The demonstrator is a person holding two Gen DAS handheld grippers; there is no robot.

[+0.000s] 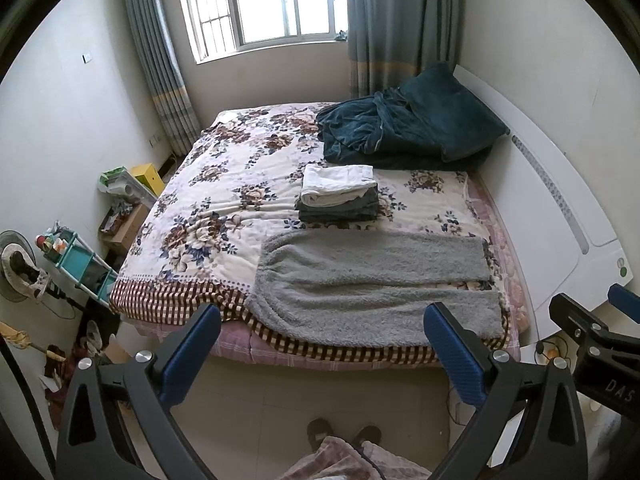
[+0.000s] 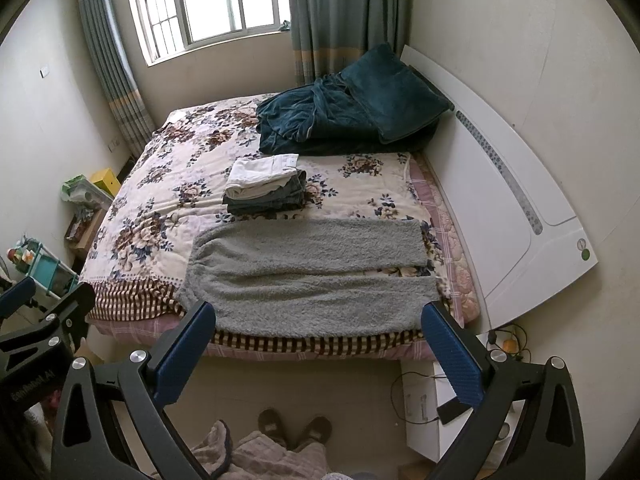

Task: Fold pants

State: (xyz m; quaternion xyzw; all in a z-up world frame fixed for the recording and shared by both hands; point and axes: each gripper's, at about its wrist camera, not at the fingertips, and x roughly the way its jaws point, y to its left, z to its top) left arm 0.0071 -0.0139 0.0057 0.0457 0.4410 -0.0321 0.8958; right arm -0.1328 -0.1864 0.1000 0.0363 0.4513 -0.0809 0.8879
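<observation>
Grey pants [image 1: 372,280] lie flat on the bed [image 1: 224,184], near its front edge, 2 legs side by side. Left gripper [image 1: 322,328] and right gripper [image 2: 318,326] hover above, fingers wide apart, holding nothing.

Black angular gripper frames, blue textured jaws, silver screws, white lettering, brown slippers [image 1: 344,434]

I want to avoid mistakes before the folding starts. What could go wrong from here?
1. The gray pants lie at the bed's near edge, partly over it; a pull toward the person may drag them off.
2. The stack of folded clothes sits just behind the pants; a sweeping fold could knock it.
3. The left gripper and right gripper, both open, stand close together and may collide.
</observation>
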